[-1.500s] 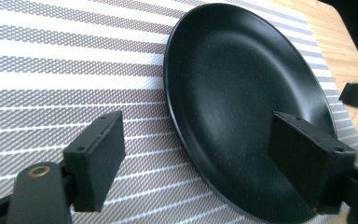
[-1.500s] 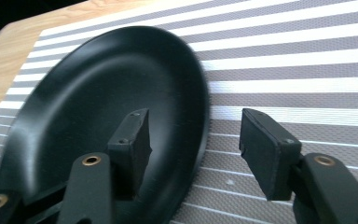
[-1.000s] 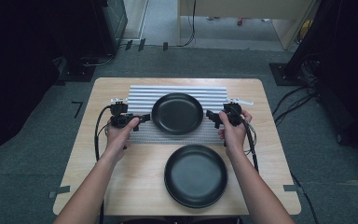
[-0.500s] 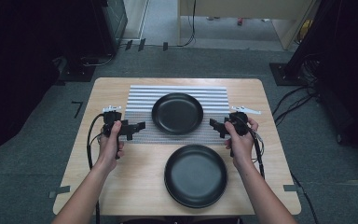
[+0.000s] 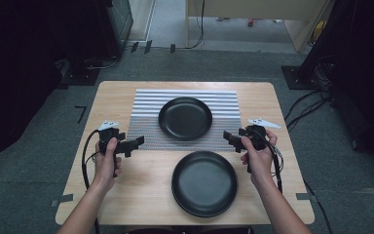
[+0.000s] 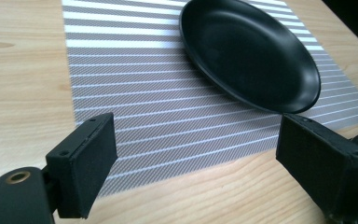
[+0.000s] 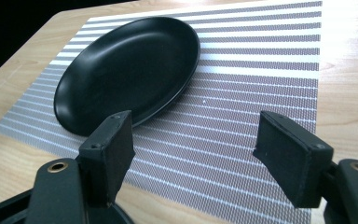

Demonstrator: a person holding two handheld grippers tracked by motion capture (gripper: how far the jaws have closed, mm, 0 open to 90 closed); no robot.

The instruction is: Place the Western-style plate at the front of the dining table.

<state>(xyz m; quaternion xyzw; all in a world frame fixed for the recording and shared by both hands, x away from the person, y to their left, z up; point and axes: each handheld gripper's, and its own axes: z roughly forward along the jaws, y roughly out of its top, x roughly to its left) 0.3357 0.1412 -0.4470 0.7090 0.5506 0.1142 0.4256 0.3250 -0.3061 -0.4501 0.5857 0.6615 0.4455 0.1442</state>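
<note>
A black plate [image 5: 185, 118] [image 6: 251, 51] [image 7: 128, 70] rests on a grey striped placemat [image 5: 146, 112] [image 6: 135, 84] [image 7: 261, 74] at the table's middle back. A second black plate [image 5: 204, 182] lies on the bare wood nearer the person. My left gripper [image 5: 137, 142] [image 6: 193, 161] is open and empty at the mat's front left corner, pointing right. My right gripper [image 5: 230, 138] [image 7: 196, 156] is open and empty at the mat's front right corner, pointing left. Neither touches a plate.
The wooden table [image 5: 117, 97] stands on grey carpet with dark equipment and cables [image 5: 316, 97] around it. Bare wood lies left and right of the mat. Cables trail from both grippers along the person's forearms.
Both grippers have drawn back from the rim of the far plate, outward and toward the person. The far plate stays on the mat.
</note>
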